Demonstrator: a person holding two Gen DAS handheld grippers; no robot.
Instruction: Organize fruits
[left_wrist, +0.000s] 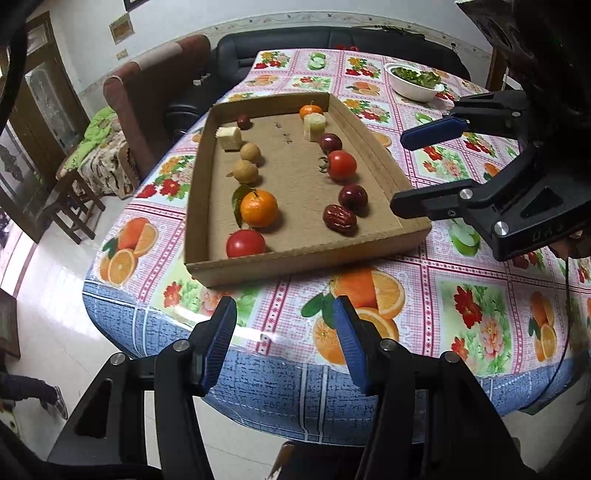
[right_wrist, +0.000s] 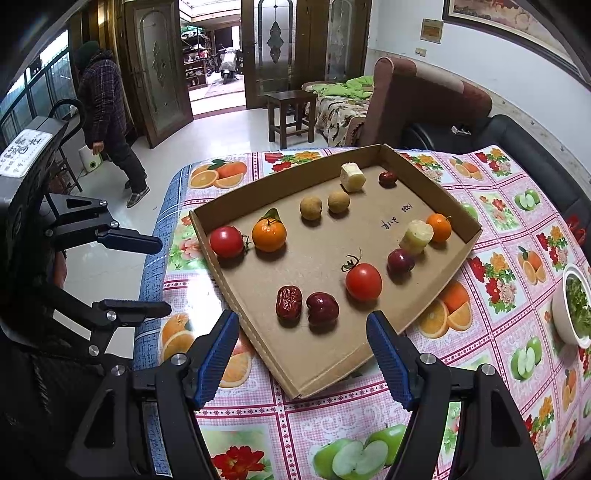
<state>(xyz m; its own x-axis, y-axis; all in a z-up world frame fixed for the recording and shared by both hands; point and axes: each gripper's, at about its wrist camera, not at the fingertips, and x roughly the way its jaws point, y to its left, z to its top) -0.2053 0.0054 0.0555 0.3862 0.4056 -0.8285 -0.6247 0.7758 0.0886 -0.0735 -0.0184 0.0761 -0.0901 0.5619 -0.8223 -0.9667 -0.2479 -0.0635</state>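
Your left gripper (left_wrist: 284, 343) and right gripper (right_wrist: 303, 354) hover spread and empty, low in frame, below the fruit tray (right_wrist: 332, 365).

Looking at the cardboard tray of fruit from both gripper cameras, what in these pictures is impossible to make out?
- Handwritten black marks on the brown cardboard tray: too small to read in either wrist view.
- White bowl of chopped greens: cut off by the right edge in the right wrist view, so its far side is hidden.
- Small red round fruit at the tray's far end: too small to identify in either view.
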